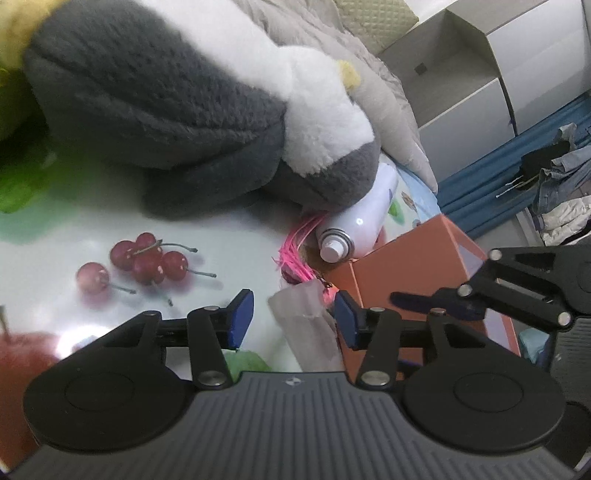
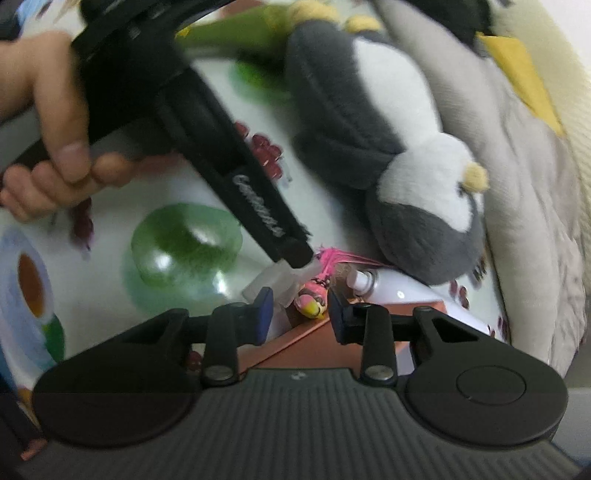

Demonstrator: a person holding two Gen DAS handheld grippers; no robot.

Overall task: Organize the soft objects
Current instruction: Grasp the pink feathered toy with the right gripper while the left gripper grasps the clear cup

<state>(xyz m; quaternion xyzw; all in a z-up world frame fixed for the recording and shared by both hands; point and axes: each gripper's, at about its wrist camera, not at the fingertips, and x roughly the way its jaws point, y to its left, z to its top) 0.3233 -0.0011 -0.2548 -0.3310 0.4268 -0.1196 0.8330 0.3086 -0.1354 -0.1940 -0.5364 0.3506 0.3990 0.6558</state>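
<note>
A grey and white penguin plush (image 1: 184, 110) (image 2: 388, 147) with a yellow beak lies on the glossy fruit-print tablecloth (image 1: 110, 218). My left gripper (image 1: 293, 317) is open, and a translucent plastic wrapper (image 1: 306, 325) stands between its blue pads without being pressed. A hand (image 2: 55, 147) holds that gripper in the right wrist view. My right gripper (image 2: 301, 312) is open over a small pink and yellow toy (image 2: 312, 302) with pink strands (image 1: 295, 243), which sits at the edge of an orange box (image 1: 406, 266) (image 2: 314, 347).
A white spray bottle (image 1: 365, 218) (image 2: 388, 288) lies against the penguin's head. A beige quilt (image 1: 369, 74) (image 2: 517, 184) is bunched behind. A green and yellow plush (image 2: 240, 29) lies at the far side. A white cabinet (image 1: 461, 74) and a heap of clothes (image 1: 561, 184) stand off the table.
</note>
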